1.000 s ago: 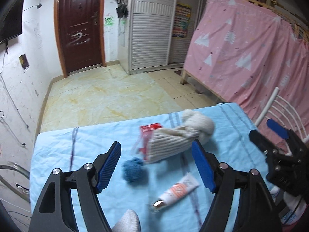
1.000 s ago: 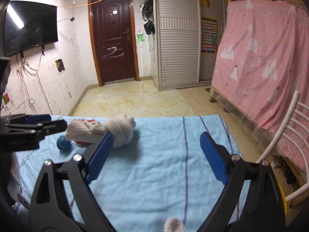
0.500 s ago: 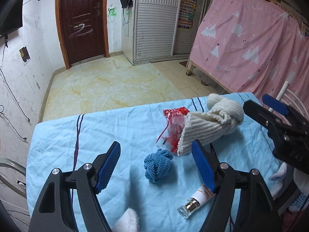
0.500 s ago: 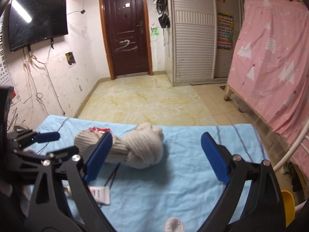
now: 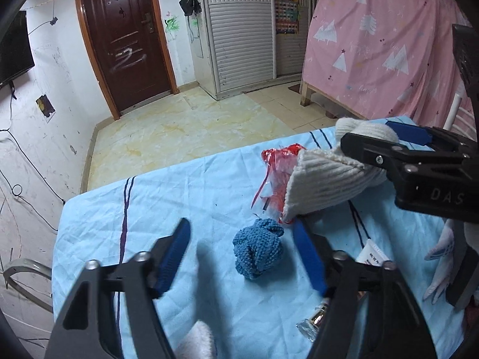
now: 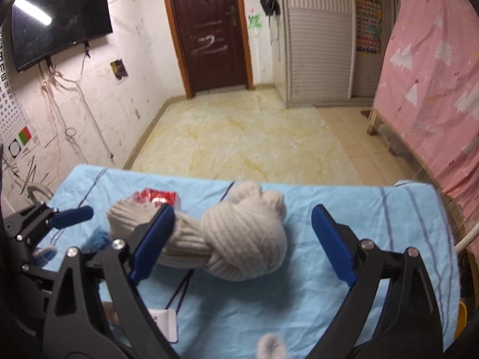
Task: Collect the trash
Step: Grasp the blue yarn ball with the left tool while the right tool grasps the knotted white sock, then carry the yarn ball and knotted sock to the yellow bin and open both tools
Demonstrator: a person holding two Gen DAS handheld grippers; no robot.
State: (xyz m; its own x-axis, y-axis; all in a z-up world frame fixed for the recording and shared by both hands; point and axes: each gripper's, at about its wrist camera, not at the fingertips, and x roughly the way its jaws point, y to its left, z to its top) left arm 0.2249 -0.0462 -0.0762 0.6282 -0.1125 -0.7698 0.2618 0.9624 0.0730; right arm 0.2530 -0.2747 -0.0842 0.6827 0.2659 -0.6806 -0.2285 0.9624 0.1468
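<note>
On the table's light blue cloth point(image 5: 179, 197) lies a blue knitted ball point(image 5: 259, 252). My left gripper point(image 5: 242, 257) straddles it with jaws closing; neither pad presses on it. A crumpled red wrapper point(image 5: 278, 161) lies behind the ball, partly under a cream knitted bundle tied in a knot point(image 6: 245, 239). My right gripper point(image 6: 242, 243) hangs over that bundle, its jaws also closing. Its left pad stands in front of the bundle's neck and its right pad is apart from the knot. The red wrapper point(image 6: 157, 196) peeks out behind the bundle.
A small white tube point(image 5: 374, 254) with a shiny cap lies near the table's front right. A white sock point(image 5: 197, 341) shows at the front edge. A white chair point(image 6: 467, 233) and a pink curtain point(image 6: 434, 89) stand to the right; tiled floor lies beyond.
My left gripper has sunk toward the blue ball and its jaws have narrowed. My right gripper has swung left over the cream bundle, and its jaws have narrowed too.
</note>
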